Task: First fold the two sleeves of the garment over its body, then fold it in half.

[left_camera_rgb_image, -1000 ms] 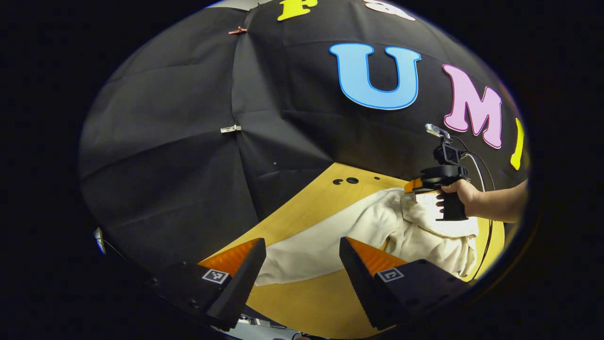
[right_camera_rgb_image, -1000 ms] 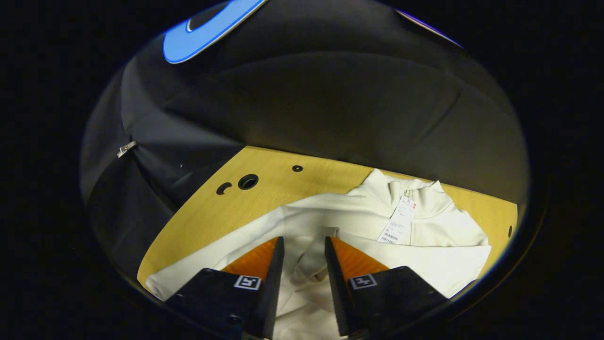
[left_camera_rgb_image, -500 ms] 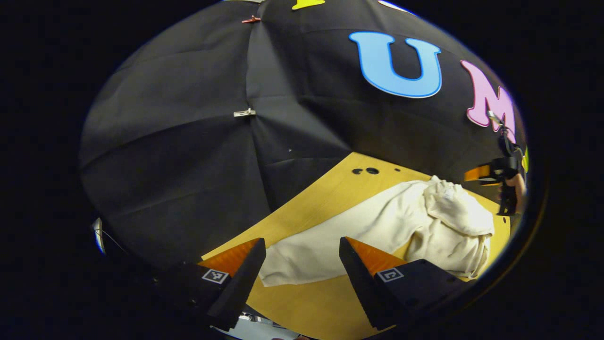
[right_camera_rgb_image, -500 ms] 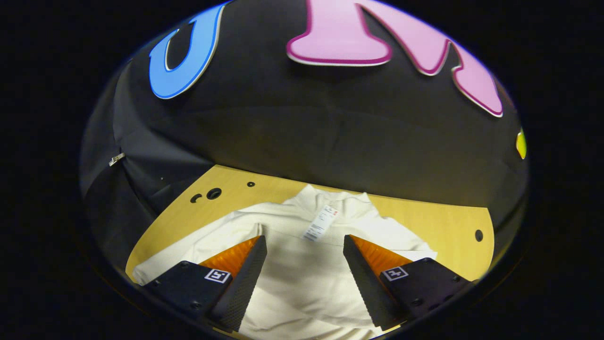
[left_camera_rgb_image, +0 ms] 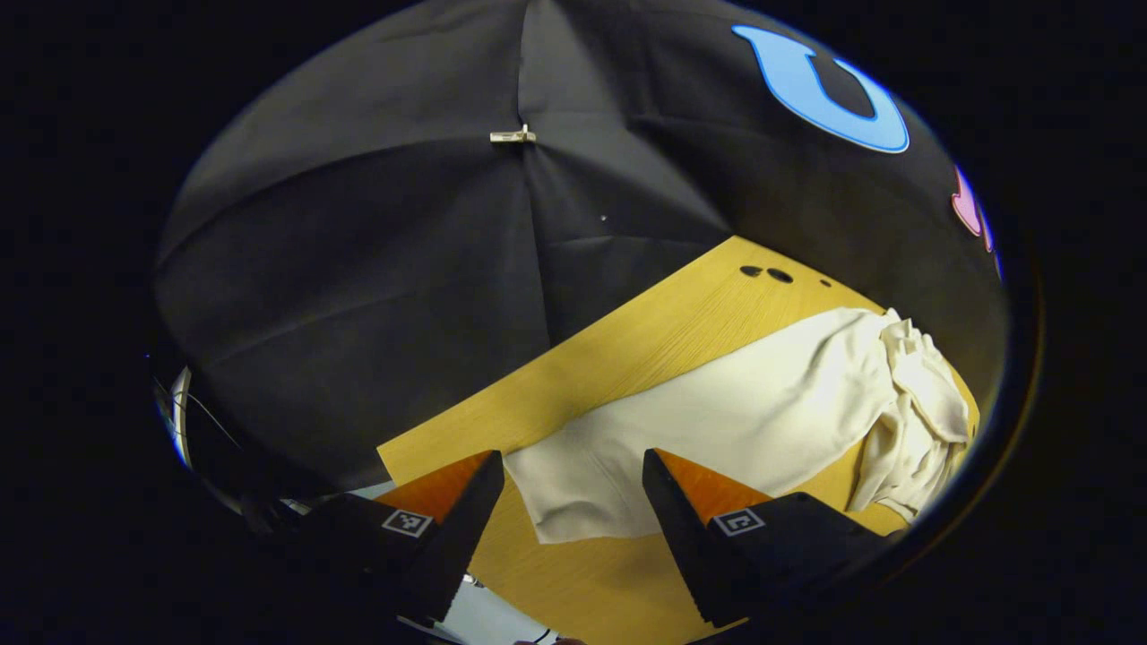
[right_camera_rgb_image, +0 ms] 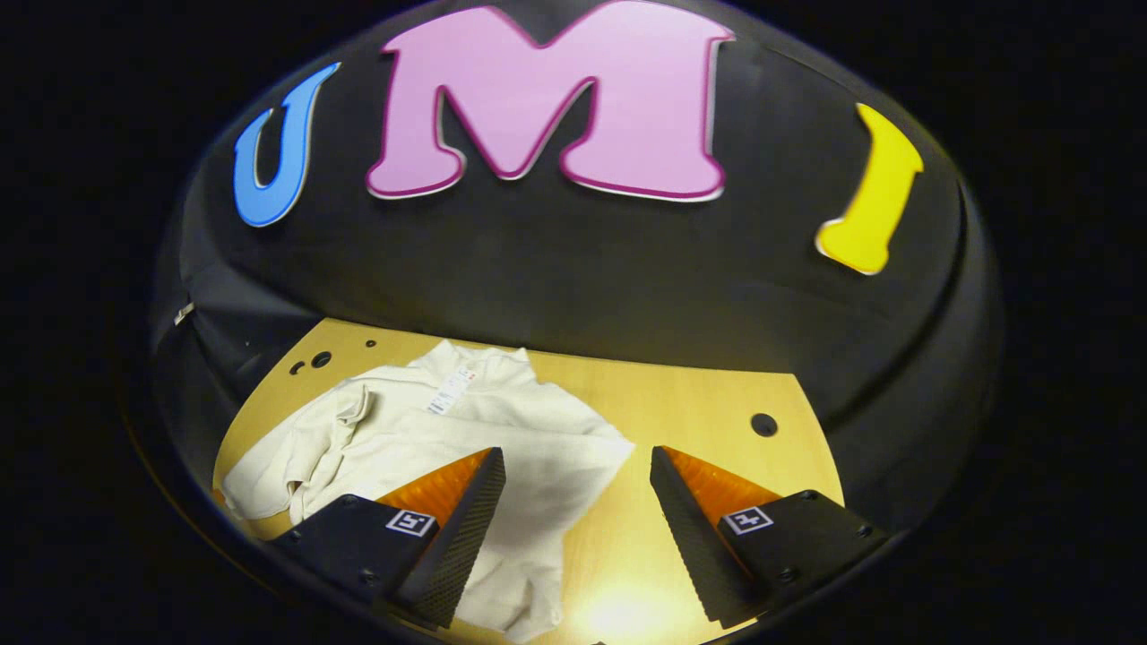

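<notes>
A cream garment (left_camera_rgb_image: 789,403) lies on the yellow wooden table (left_camera_rgb_image: 645,340). In the left gripper view one long sleeve (left_camera_rgb_image: 627,457) stretches flat toward me, and its cuff end lies just beyond my left gripper (left_camera_rgb_image: 573,470), which is open and holds nothing. Crumpled cloth (left_camera_rgb_image: 918,394) is heaped on the body at the far right. In the right gripper view the garment (right_camera_rgb_image: 502,439) lies collar away from me, a paper tag (right_camera_rgb_image: 448,392) at the neck and a bunched sleeve (right_camera_rgb_image: 345,417) on its left side. My right gripper (right_camera_rgb_image: 578,461) hangs open over the garment's right edge.
The table (right_camera_rgb_image: 708,403) has small round holes at its back left (right_camera_rgb_image: 320,359) and right (right_camera_rgb_image: 763,425). Black cloth walls close in behind and beside it. A metal clip (left_camera_rgb_image: 513,136) sits on a wall seam. The table's near corner (left_camera_rgb_image: 394,461) is by my left finger.
My right gripper opened, let go of the sleeve it held over the body, and drew back to the right. My left gripper swung closer to the outstretched sleeve's cuff.
</notes>
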The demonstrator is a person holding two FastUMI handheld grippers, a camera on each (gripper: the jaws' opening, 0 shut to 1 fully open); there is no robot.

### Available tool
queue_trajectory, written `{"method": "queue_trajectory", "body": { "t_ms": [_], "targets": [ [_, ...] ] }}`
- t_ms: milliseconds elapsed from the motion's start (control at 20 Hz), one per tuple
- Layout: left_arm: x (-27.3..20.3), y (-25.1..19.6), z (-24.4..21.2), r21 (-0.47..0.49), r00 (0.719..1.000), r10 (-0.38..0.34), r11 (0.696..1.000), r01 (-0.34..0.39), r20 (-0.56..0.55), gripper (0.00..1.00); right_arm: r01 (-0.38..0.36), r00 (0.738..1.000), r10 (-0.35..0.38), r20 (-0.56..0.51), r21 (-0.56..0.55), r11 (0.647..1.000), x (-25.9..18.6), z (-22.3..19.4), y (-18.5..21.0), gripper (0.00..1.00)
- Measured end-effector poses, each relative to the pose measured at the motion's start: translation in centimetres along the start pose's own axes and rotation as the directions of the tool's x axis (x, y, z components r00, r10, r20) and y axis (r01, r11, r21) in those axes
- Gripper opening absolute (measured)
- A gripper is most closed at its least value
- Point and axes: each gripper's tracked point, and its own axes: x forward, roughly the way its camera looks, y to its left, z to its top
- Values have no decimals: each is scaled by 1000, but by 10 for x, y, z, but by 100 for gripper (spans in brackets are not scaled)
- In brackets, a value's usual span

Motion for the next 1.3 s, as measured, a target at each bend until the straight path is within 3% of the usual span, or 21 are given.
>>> {"method": "queue_trajectory", "body": {
  "t_ms": [300,450,700,800,950,1000,1100,1300],
  "targets": [
    [20,1,-21,39,997,39,999,-37,-64,97,91,996,-92,4,54,994,-45,-20,-63,100],
    [24,-6,-31,-47,996,14,999,-19,-93,99,119,993,-118,-8,73,990,-62,-36,-85,100],
    [26,-22,-29,8,994,-19,1000,20,-110,92,132,991,-128,-35,132,982,-79,-57,-103,99],
    [29,-33,-28,30,992,-34,999,38,-117,59,140,990,-136,-39,137,981,-83,-65,-107,100],
    [30,-45,-24,-14,988,-74,997,73,-134,24,155,988,-151,-46,103,983,-90,-72,-117,100],
    [30,-48,-21,-44,986,-90,995,85,-142,24,154,988,-150,-39,99,983,-91,-71,-118,99],
    [33,-48,-18,-94,984,-88,993,74,-153,9,146,989,-144,-27,108,983,-95,-69,-116,99],
    [30,-78,-18,-118,976,-143,985,124,-163,7,144,990,-144,-15,74,987,-99,-76,-117,99]
  ]
}}
